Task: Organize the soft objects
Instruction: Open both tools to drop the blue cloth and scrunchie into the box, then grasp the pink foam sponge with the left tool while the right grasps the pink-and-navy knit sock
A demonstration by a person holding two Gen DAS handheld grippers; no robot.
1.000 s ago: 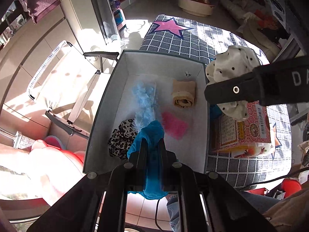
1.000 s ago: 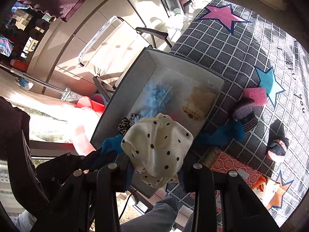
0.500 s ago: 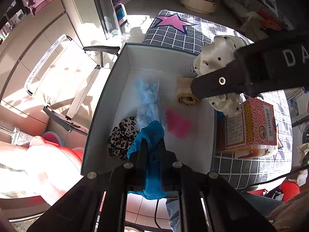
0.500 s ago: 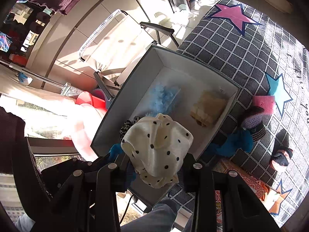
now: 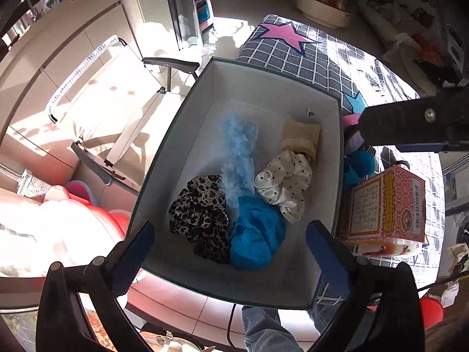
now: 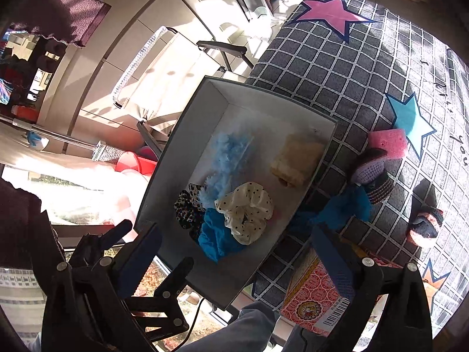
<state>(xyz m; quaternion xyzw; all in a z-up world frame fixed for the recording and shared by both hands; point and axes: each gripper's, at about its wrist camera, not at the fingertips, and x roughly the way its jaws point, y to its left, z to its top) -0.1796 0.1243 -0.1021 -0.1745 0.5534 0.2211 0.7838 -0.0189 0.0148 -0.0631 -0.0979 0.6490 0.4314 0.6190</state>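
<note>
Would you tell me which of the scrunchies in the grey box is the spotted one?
The cream scrunchie with black dots, lying against the plain blue scrunchie. The leopard-print scrunchie nearby is blotched brown and black, not dotted.

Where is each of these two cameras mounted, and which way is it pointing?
Left wrist: rides the left gripper, looking steeply down into the grey open box; its own open fingers and the right gripper's dark finger show.
Right wrist: rides the right gripper, looking down at the box and checked star blanket; its own fingers show.
Shared: the cream polka-dot scrunchie.
</note>
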